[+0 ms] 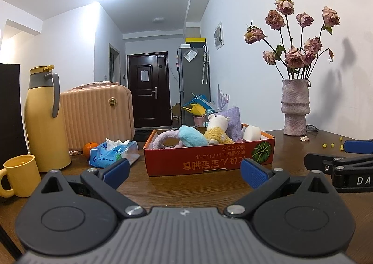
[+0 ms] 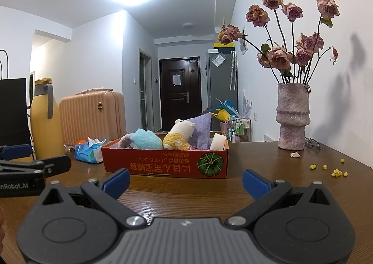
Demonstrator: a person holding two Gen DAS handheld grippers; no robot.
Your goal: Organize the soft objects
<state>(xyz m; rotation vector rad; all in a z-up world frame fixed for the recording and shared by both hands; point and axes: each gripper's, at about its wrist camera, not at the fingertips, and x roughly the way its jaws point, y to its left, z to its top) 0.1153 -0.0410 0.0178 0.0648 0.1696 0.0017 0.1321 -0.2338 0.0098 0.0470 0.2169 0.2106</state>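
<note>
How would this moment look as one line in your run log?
left gripper: jaws open, empty | right gripper: jaws open, empty | red cardboard box: holds soft toys | stage: none gripped

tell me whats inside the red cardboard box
In the red cardboard box: a pink plush ring, a light blue plush toy, a white plush animal in a yellow sweater, a lilac fabric pillow, a white foam block. The box wall hides anything beneath them.

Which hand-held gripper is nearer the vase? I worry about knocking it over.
Right. The right hand-held gripper sits front-left of the vase; the left hand-held gripper is farther left, facing the red box. Both are open.
</note>
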